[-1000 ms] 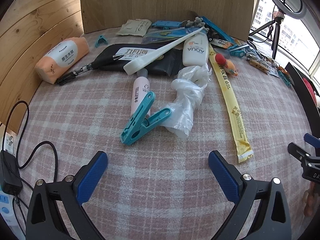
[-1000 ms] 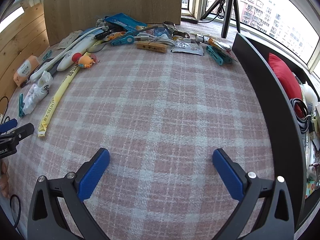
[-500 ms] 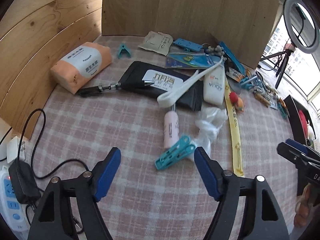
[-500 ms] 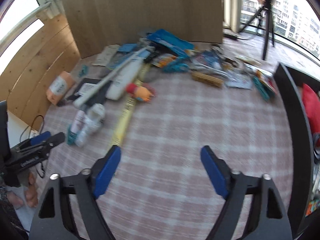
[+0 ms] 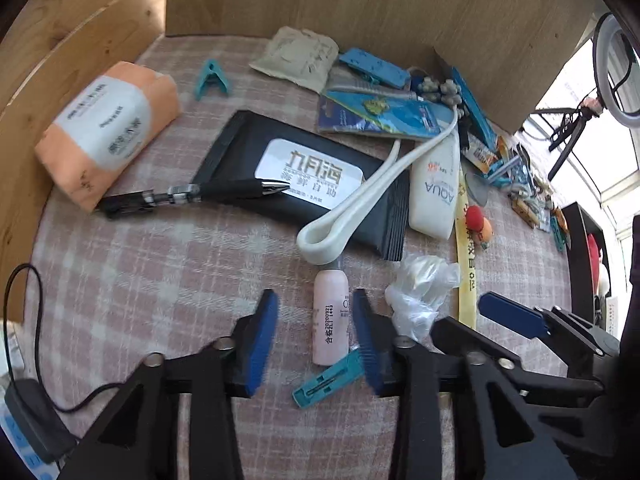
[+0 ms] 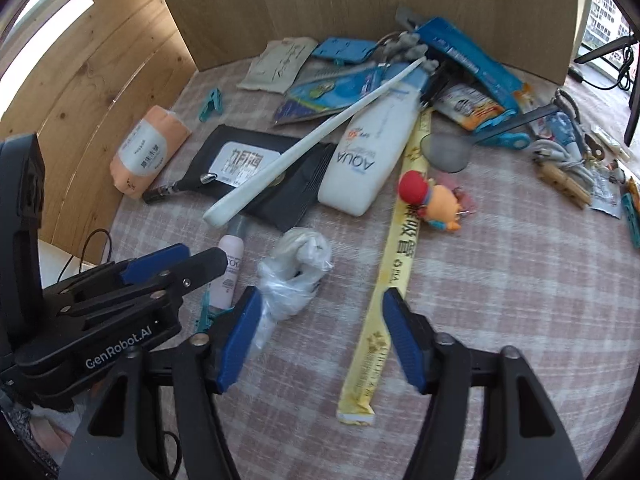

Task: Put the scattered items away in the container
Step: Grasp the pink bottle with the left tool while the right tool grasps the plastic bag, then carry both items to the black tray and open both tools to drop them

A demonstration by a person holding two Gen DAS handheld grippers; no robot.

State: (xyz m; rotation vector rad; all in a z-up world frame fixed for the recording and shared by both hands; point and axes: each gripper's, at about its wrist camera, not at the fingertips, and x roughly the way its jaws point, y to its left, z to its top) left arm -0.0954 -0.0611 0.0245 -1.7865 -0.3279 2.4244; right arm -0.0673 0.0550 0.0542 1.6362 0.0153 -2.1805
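Both grippers have swung from bare cloth toward the clutter, jaws closing as they come.

Left gripper [image 5: 314, 336]: jaws narrowed, straddling the pink bottle [image 5: 331, 316] without pressing on it; nothing held. Bottle lies flat on the checked cloth [image 5: 160, 272], cap under the loop of the white shoehorn [image 5: 360, 204]. Judged light, rigid, smooth and apt to roll; best pinched across mid-body. Teal clothes peg [image 5: 328, 376] lies against its base, partly under the right-hand pad, and may get caught in the grip.

Right gripper [image 6: 322, 336]: jaws moderately wide, empty. Crumpled plastic bag [image 6: 294, 276] sits just beside its left pad: soft, near weightless, crushable anywhere. Yellow sachet strip [image 6: 390, 276] runs between the pads: thin, floppy, likely to droop if lifted at one end.

Surroundings, left to right: orange tissue pack [image 5: 106, 128], black pen [image 5: 192, 194], black pouch [image 5: 304, 176], AQUA tube [image 6: 368, 160], small doll [image 6: 434, 200]. Dark container edge [image 5: 578, 256] at far right, well apart.
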